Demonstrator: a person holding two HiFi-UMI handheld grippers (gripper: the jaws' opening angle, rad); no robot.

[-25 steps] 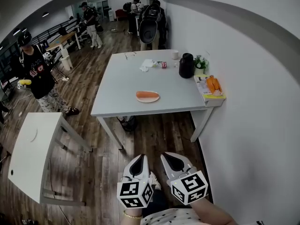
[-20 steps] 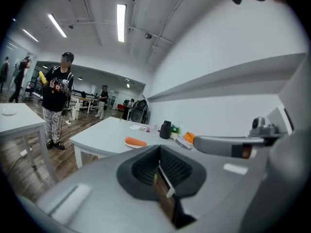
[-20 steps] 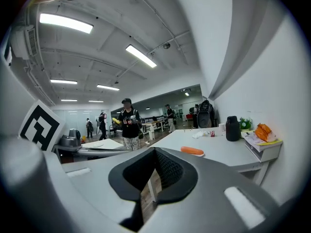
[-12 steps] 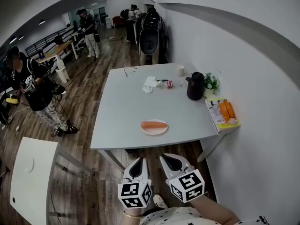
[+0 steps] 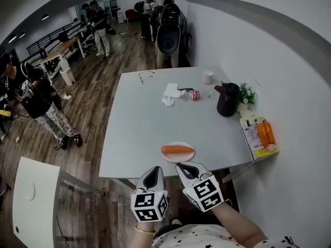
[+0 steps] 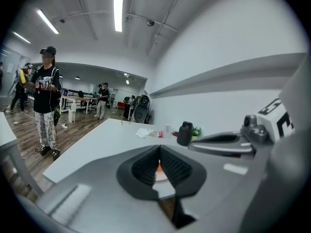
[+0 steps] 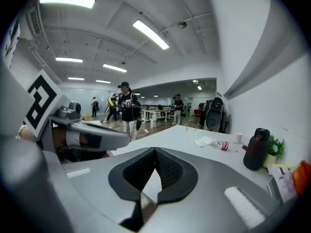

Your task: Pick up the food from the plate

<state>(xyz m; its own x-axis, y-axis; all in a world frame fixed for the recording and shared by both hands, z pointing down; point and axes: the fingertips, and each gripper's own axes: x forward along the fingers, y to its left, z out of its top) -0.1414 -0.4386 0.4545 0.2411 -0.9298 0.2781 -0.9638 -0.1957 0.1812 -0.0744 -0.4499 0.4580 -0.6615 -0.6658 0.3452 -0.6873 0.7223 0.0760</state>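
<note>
Near the plate point(image 5: 177, 160) with fingers point(image 7: 167, 171) pressed together, empty, on left gripper point(image 5: 154, 170) and right gripper point(image 5: 185, 166); could knock the carrot point(image 5: 176, 150) off unless spread.

- Table point(image 5: 145, 128), centre: smooth, matt, pale grey top.
- Floor point(image 5: 98, 107), left: brown wood planks, slight sheen.
- Wall point(image 5: 279, 66), right: white, matt.
- Plate point(image 5: 178, 160), lower centre: white, smooth.
- Food point(image 5: 176, 150): orange, smooth skin.
- Jug point(image 5: 228, 99), upper right: black, dull sheen.
- Napkin point(image 5: 169, 93): crumpled white paper.
- Left gripper point(image 5: 153, 172), right gripper point(image 5: 185, 167), bottom centre: smooth grey plastic shells.
- Pads point(image 6: 177, 168): black, ribbed, matt.
- Shirt point(image 5: 196, 239), bottom edge: white cloth, dark star print.
</note>
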